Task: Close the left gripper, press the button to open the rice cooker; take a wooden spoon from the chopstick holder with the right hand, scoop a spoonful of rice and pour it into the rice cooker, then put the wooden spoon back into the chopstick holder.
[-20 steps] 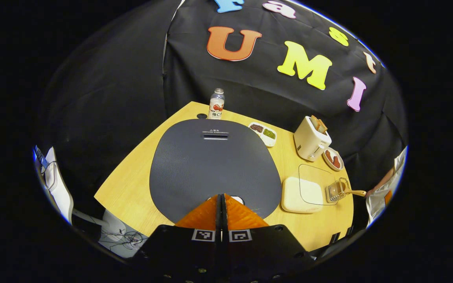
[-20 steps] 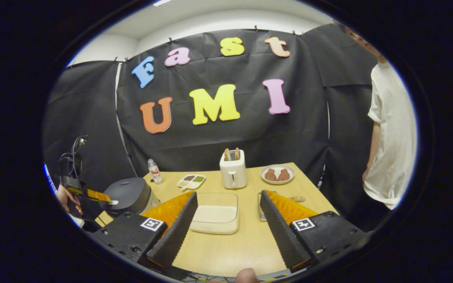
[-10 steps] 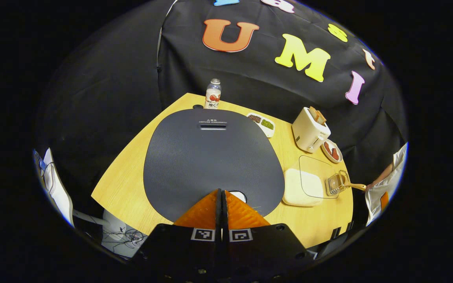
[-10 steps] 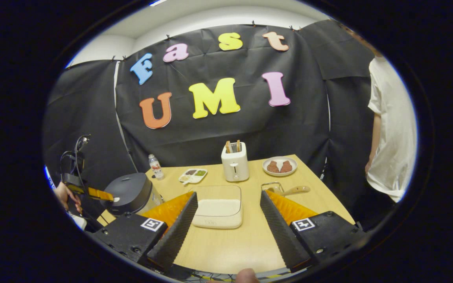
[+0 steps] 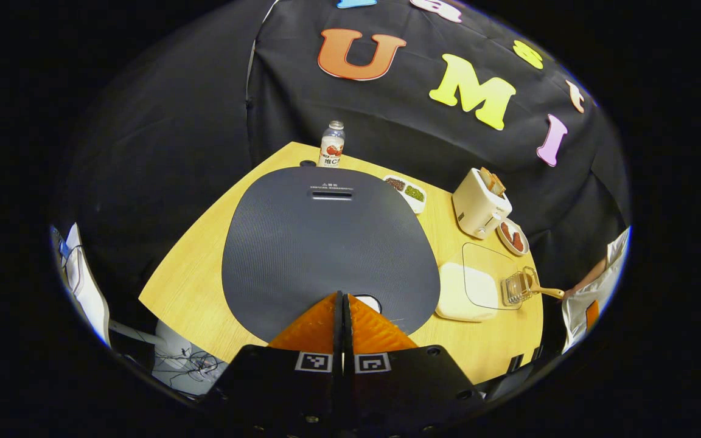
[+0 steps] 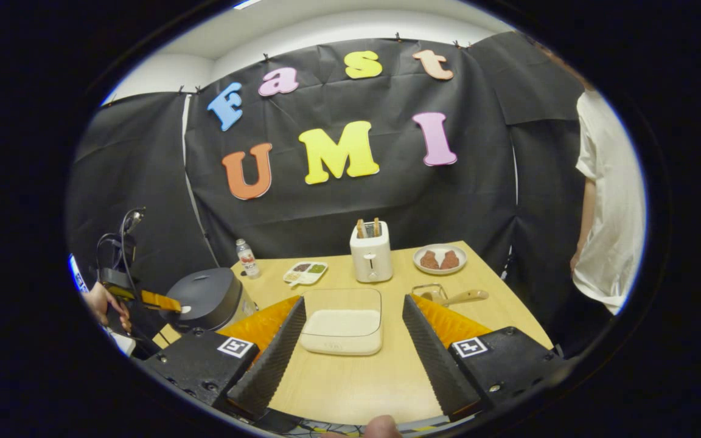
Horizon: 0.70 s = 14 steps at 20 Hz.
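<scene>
Over rice cooker [image 5: 326, 243] lid, left gripper [image 5: 342, 299] fingers pressed together, right gripper [image 6: 350, 322] fingers spread, lid text illegible

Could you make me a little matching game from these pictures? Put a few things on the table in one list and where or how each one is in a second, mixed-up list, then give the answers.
Things:
1. rice cooker
2. wooden spoon
3. toaster
4. left tool
5. right tool

States:
A. fingers shut, tips at the white button
B. fingers spread wide, holding nothing
C. lid down
D. slices sticking out of the top
E. resting in the clear chopstick holder

Pairs: 1-C, 2-E, 3-D, 4-A, 5-B
</scene>
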Available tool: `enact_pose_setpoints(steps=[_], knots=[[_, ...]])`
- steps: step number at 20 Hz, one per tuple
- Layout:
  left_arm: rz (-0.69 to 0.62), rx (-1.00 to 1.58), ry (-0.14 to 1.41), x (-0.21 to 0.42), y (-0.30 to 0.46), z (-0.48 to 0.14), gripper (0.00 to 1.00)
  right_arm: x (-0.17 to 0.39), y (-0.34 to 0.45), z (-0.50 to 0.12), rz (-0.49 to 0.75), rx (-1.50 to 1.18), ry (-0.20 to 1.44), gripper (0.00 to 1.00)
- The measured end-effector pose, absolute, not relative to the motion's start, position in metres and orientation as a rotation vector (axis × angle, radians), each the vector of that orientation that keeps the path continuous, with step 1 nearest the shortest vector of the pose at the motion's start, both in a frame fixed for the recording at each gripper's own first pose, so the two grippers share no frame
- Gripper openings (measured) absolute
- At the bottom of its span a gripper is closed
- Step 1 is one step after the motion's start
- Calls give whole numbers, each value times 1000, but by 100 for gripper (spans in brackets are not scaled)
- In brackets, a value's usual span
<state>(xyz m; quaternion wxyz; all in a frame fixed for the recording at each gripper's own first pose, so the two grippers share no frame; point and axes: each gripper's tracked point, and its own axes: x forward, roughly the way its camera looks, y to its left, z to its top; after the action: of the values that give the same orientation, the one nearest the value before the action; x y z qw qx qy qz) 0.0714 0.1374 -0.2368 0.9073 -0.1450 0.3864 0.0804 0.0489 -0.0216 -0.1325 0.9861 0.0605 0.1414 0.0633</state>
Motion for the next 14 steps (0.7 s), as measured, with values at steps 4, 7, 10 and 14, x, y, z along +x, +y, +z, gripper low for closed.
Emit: enact_pose_setpoints(steps=[4,7,10,14], knots=[[173,-328,765,75,138,-223,0,49,-28,-116,128,106,245,100],[174,-304,727,77,141,-205,0,47,-36,-111,118,104,238,100],[188,-277,655,87,144,-180,0,44,-43,-106,108,102,224,100],[200,-270,550,99,148,-141,0,41,-53,-106,92,110,221,100]])
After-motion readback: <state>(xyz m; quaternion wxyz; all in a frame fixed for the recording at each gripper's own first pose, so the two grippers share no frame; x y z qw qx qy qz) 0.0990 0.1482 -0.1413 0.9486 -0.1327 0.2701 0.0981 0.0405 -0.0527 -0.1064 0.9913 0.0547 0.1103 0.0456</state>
